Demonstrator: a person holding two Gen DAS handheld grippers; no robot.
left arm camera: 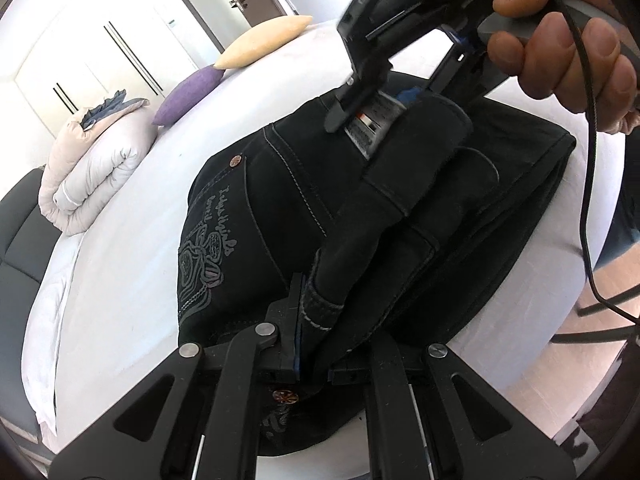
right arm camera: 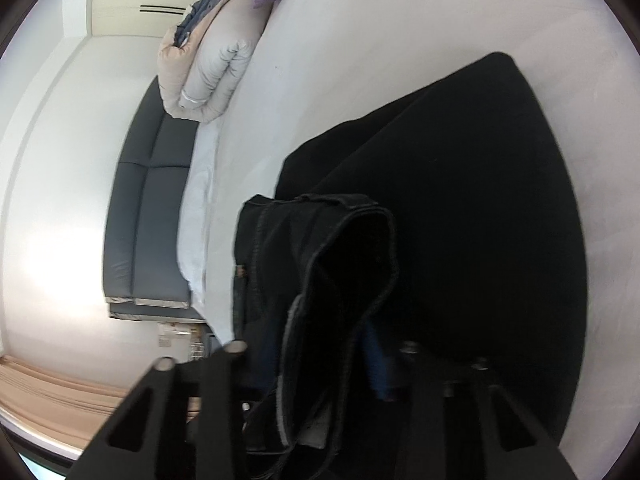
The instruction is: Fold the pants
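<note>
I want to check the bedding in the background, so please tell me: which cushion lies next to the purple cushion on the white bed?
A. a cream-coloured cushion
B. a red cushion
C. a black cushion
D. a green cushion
A: in the left wrist view a cream-coloured cushion lies right beside the purple cushion on the white bed.

Bedroom – bed (left arm camera: 132, 248); pillows (left arm camera: 188, 94); wardrobe (left arm camera: 80, 64)

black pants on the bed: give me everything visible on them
The black pants are dark denim with pale topstitching, copper rivets, grey embroidery by a pocket and a label inside the waistband. They lie partly folded on the white bed, waistband raised. The left gripper is shut on a stitched edge; the right gripper holds the waistband.
</note>
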